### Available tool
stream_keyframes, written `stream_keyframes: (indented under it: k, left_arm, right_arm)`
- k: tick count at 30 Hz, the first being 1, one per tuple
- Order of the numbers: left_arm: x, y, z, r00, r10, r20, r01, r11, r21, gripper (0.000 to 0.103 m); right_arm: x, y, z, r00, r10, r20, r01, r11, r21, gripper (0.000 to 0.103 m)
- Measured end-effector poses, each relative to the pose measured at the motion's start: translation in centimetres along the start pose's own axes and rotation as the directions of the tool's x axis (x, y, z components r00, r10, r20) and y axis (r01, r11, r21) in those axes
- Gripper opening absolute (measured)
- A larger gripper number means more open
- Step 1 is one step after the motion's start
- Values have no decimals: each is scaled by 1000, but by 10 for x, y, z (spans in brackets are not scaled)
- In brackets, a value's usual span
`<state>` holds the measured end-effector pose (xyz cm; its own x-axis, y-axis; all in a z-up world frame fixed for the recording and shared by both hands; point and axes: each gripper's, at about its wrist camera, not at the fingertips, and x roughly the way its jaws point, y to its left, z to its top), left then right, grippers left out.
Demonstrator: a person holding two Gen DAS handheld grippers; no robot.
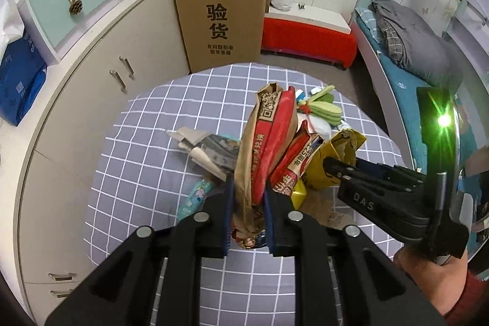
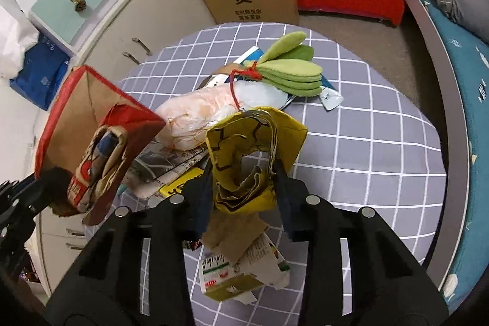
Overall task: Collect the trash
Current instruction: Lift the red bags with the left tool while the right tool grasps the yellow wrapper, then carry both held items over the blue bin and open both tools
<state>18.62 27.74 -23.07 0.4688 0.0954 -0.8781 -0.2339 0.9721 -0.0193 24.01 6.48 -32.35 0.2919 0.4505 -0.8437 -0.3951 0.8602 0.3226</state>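
A: Left tongs [image 1: 249, 194] clamped on a red-and-brown paper bag [image 1: 266, 139], bag upright, lifted off the checked table [image 1: 137, 173].

B: Right tongs [image 2: 243, 185]?

A: Pressed onto a crumpled yellow bag [image 2: 244, 148] between the pads, just beside the red one. A hand [image 1: 434, 280] in a red sleeve grips that tool.

B: What's left lying on the table?

A: A folded newspaper [image 1: 211, 150] behind the bags, a pale plastic bag [image 2: 201, 118], green felt leaves [image 2: 290, 72] tied with red string, a small carton [image 2: 232, 277] under the right tongs. A cardboard box [image 1: 220, 11] stands past the table's far edge.
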Motion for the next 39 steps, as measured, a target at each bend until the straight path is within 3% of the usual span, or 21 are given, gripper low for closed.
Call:
stream_keyframes:
  k: [10,16,22,24,26,28,32,39]
  left_arm:
    - [-43,-69,13,995,-66,71,62,996,62,17]
    - [-55,-159,20,985,-156,69,144,977,157,17]
    - [-39,-251,21,972,-233,-8,229,948,219,17]
    - [-32,-278,20,968,-250,-30,250,940,234,17]
    - [-25,-305,18,967,-250,-44,253,933,255,17]
    - [-18,-326,16,964,-257,-61,264,926,270,17]
    - [-3,-360,15,962,-254,-102,273,915,296,17]
    - [11,-402,16,956,-255,-141,289,896,337,17]
  right_arm:
    - [-101,-53,-8,990,65,124,-75,994,79,35]
    - [-164,-123,-25,982,4,187,-34,987,157,35]
    - [-207,-213,-44,975,-100,200,46,965,258,36]
    - [-213,-234,-49,972,-116,203,56,959,277,40]
    - [-212,-259,-50,971,-120,208,56,955,291,59]
    - [-210,-281,-52,967,-130,221,57,949,309,69]
    - [-205,-322,-52,970,-138,199,60,933,354,71]
    - [-234,-341,-62,953,-180,243,85,931,356,72]
